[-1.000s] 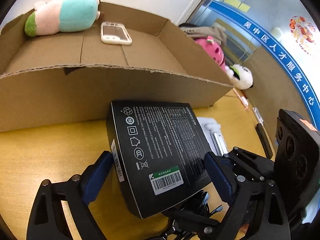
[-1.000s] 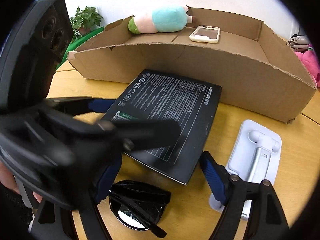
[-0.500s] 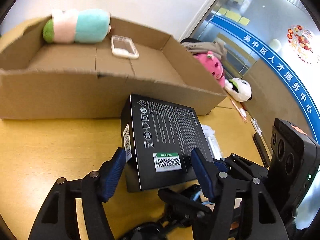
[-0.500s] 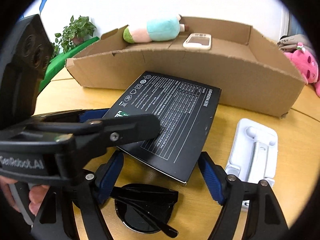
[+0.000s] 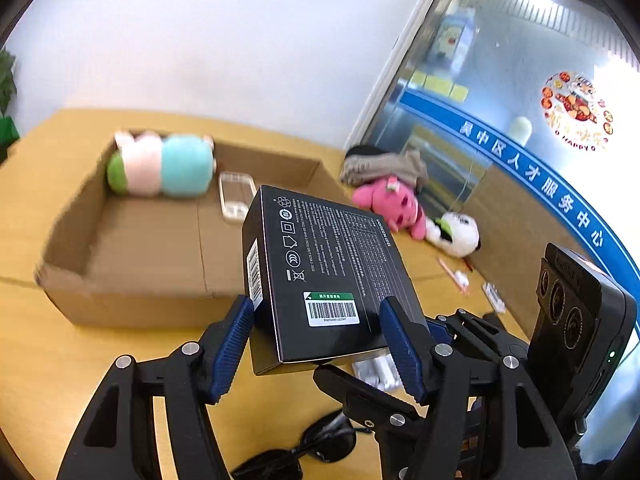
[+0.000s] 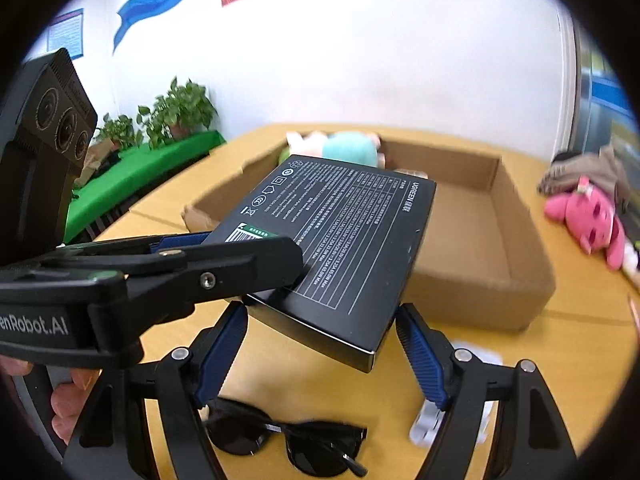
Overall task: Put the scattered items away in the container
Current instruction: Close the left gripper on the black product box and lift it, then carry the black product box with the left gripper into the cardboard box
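My left gripper (image 5: 320, 340) is shut on a flat black box (image 5: 320, 268) and holds it in the air above the table, in front of the cardboard box (image 5: 132, 292). The black box (image 6: 352, 232) also shows in the right wrist view, with the left gripper's finger across it. My right gripper (image 6: 320, 354) is open and empty, just below the lifted box. Black sunglasses (image 6: 288, 440) lie on the table under it. A white holder (image 6: 452, 412) lies at its right. In the cardboard box (image 6: 480, 288) lie a plush toy (image 5: 164, 164) and a phone (image 5: 236, 196).
A pink plush (image 5: 392, 204), a white plush (image 5: 456, 232) and a grey cloth (image 5: 384, 164) lie right of the cardboard box. Potted plants (image 6: 176, 112) on a green ledge stand at the far left. The table (image 5: 48, 368) is yellow wood.
My left gripper closed on the black box and lifted it off the table towards the cardboard box. The right gripper rose with it and stays open.
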